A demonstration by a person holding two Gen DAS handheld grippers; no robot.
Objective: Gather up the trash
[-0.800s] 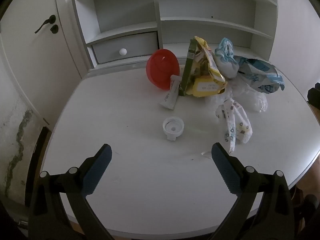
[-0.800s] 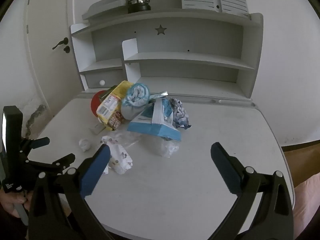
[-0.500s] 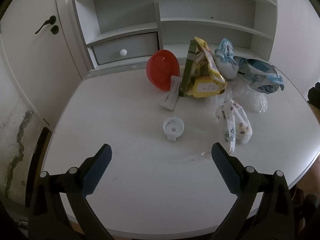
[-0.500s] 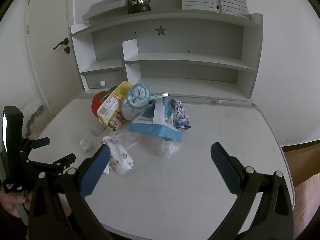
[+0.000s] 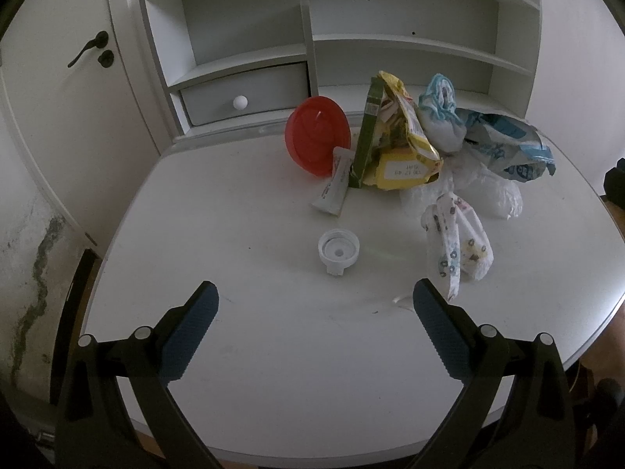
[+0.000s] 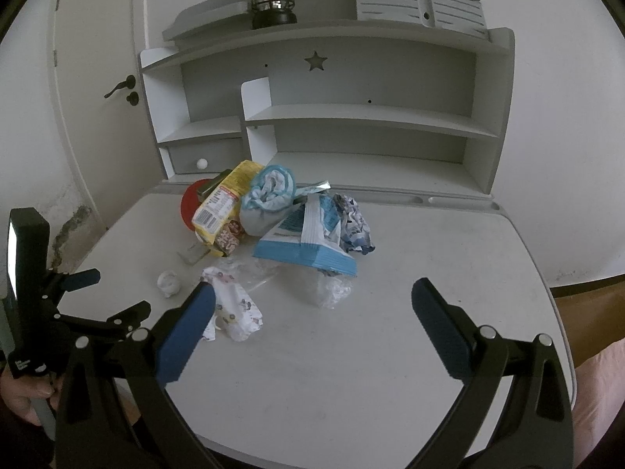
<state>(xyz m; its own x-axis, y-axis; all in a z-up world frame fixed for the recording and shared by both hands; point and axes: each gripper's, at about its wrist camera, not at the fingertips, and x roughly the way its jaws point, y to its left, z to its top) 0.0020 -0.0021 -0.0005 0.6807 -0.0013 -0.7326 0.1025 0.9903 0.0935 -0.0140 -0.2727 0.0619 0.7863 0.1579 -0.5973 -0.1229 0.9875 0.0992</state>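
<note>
On the white worktop (image 5: 273, 351), a heap of trash lies near the shelf unit: a red round lid (image 5: 317, 140), a yellow crumpled snack bag (image 5: 398, 148) and a blue-and-white wrapper (image 6: 308, 242). Both the left hand-held gripper (image 5: 314, 308) and right hand-held gripper (image 6: 312, 305) hover spread wide, holding nothing, with a small white plastic cap (image 5: 338, 251) lying apart from the heap.

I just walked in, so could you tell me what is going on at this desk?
A person holds a gripper in each hand over a white desk strewn with trash. The left gripper and right gripper are both open and empty. A yellow snack bag, blue wrapper, red lid and white cap lie untouched.
</note>
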